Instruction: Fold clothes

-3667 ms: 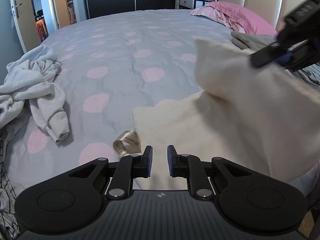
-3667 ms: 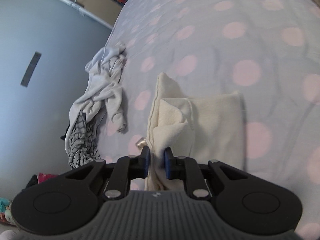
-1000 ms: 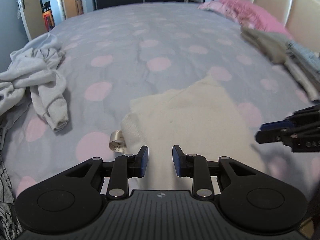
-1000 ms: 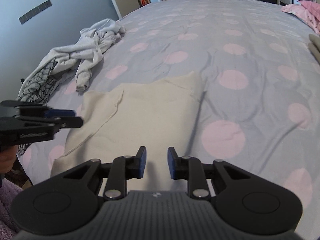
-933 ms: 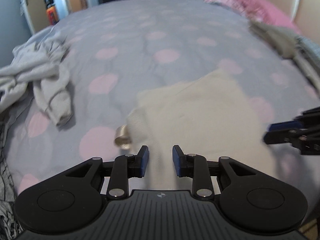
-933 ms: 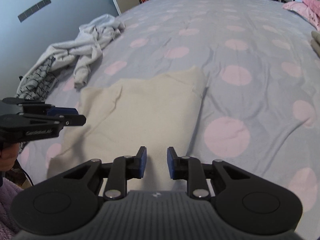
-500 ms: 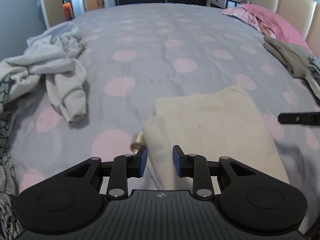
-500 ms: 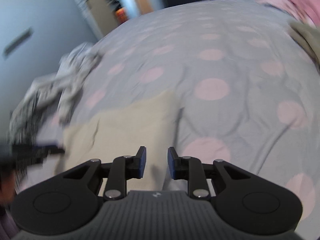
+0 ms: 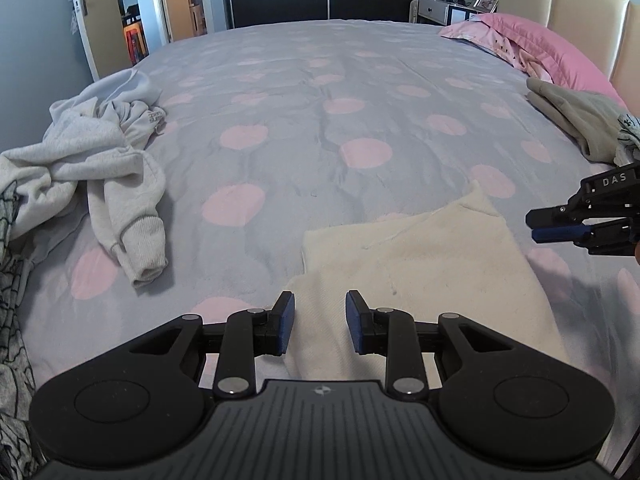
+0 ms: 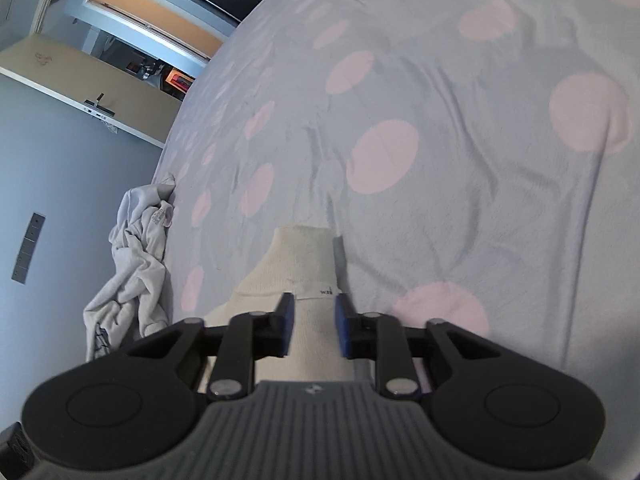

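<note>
Cream knit garment (image 9: 420,264), folded flat, lies on a grey duvet with pink dots (image 9: 320,120). Left gripper (image 9: 319,322) hovers over the fold's near left corner, jaws parted and holding nothing. Right gripper (image 10: 314,326) is also spread, its blue pads on either side of the fold's hemmed corner. Crumpled grey sweatshirt (image 9: 100,168) sits well to the left gripper's left; folded olive clothing (image 9: 576,116) lies far ahead to its right, beside a pink pillow (image 9: 536,48).

Cream garment (image 9: 420,264) near edge hidden behind left gripper (image 9: 319,322), patterned clothing (image 9: 10,344) perhaps cut off left
</note>
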Demonstrator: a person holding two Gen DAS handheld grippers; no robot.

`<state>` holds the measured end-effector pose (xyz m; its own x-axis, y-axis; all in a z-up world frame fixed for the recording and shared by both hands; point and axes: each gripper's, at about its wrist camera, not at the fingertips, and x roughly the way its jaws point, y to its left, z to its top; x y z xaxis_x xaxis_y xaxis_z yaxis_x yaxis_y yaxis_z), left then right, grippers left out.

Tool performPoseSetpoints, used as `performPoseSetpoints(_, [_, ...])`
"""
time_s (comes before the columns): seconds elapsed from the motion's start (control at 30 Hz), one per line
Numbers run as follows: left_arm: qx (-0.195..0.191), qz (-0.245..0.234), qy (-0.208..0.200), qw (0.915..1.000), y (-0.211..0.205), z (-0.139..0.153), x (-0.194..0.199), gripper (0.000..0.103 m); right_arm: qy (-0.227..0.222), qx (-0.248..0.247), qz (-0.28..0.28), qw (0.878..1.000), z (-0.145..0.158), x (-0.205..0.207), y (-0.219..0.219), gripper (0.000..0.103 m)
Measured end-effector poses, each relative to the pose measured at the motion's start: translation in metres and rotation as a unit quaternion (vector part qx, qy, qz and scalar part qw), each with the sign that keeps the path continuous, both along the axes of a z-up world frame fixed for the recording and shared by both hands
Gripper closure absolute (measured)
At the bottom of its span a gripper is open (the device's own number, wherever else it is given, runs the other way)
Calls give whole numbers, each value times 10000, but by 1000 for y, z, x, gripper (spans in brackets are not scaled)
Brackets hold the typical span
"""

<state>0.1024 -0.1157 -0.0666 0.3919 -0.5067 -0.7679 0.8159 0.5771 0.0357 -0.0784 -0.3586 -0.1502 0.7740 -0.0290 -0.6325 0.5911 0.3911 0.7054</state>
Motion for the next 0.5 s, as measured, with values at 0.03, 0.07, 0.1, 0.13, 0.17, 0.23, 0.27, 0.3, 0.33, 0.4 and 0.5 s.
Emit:
performPoseSetpoints(0.03, [10, 12, -9, 10000, 0, 0, 0, 77, -18, -34, 39, 10000, 0, 0, 0, 100])
performPoseSetpoints(0.07, [21, 27, -18, 10000, 0, 0, 1, 77, -31, -77, 70, 9999, 0, 1, 1, 102])
performPoseSetpoints(0.1, [31, 41, -26, 10000, 0, 0, 1, 77, -26, -149, 71, 9999, 2, 0, 1, 103])
performPoseSetpoints(0.13, [41, 50, -43, 10000, 1, 1, 1, 77, -31, -215, 75, 9997, 3, 0, 2, 103])
performPoseSetpoints(0.17, [40, 60, -69, 9999, 2, 2, 1, 77, -77, -258, 90, 9996, 5, -2, 3, 103])
performPoseSetpoints(0.23, [37, 81, -125, 9999, 4, 4, 0, 77, -166, -331, 141, 9992, 9, -5, 4, 103])
performPoseSetpoints(0.27, [35, 91, -152, 9998, 5, 5, -1, 77, -211, -364, 176, 9990, 12, -7, 5, 103])
performPoseSetpoints(0.3, [33, 101, -180, 9998, 7, 6, -1, 77, -258, -399, 224, 9986, 15, -9, 7, 103])
performPoseSetpoints(0.33, [36, 112, -199, 9997, 8, 7, -2, 77, -305, -428, 274, 9982, 19, -11, 9, 103])
performPoseSetpoints(0.4, [56, 127, -260, 9996, 10, 9, -4, 77, -396, -458, 394, 9974, 25, -16, 14, 103])
performPoseSetpoints(0.5, [67, 141, -359, 9992, 14, 12, -8, 77, -507, -527, 583, 9956, 35, -26, 23, 103])
